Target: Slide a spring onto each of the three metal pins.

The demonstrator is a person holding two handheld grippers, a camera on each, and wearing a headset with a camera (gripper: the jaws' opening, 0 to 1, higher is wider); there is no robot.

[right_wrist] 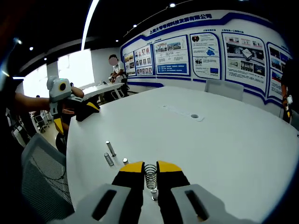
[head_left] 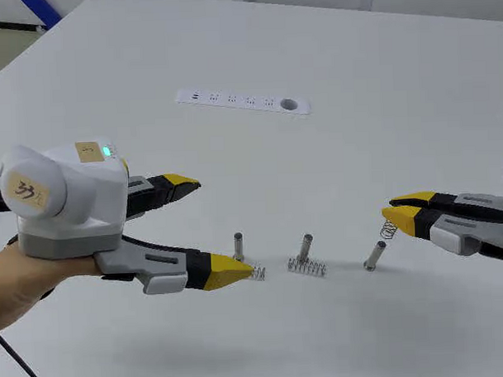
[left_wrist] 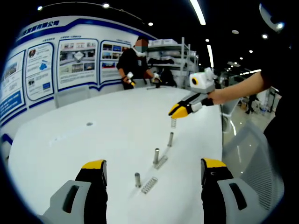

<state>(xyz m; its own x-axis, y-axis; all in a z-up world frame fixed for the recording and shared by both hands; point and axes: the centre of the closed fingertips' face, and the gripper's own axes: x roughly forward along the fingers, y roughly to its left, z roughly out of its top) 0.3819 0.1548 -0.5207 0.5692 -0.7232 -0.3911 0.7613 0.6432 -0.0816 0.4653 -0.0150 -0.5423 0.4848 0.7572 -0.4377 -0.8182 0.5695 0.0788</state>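
Note:
Three short metal pins stand in a row on the white table: left pin [head_left: 239, 245], middle pin [head_left: 305, 247], right pin [head_left: 374, 255]. One loose spring [head_left: 307, 268] lies in front of the middle pin, another spring [head_left: 258, 273] by the left pin. My left gripper [head_left: 213, 229] is open, and its lower fingertip [head_left: 236, 272] touches that second spring. My right gripper [head_left: 398, 207] is shut on a third spring [head_left: 388, 228], which hangs just above the right pin. In the right gripper view this spring [right_wrist: 150, 176] sits between the yellow tips, over the pin [right_wrist: 153, 195].
A white power strip [head_left: 242, 100] lies farther back on the table. A round grommet [right_wrist: 195, 116] is set in the tabletop. A person stands at another table in the background [left_wrist: 138, 60]. Chairs stand by the table's edge [right_wrist: 39, 177].

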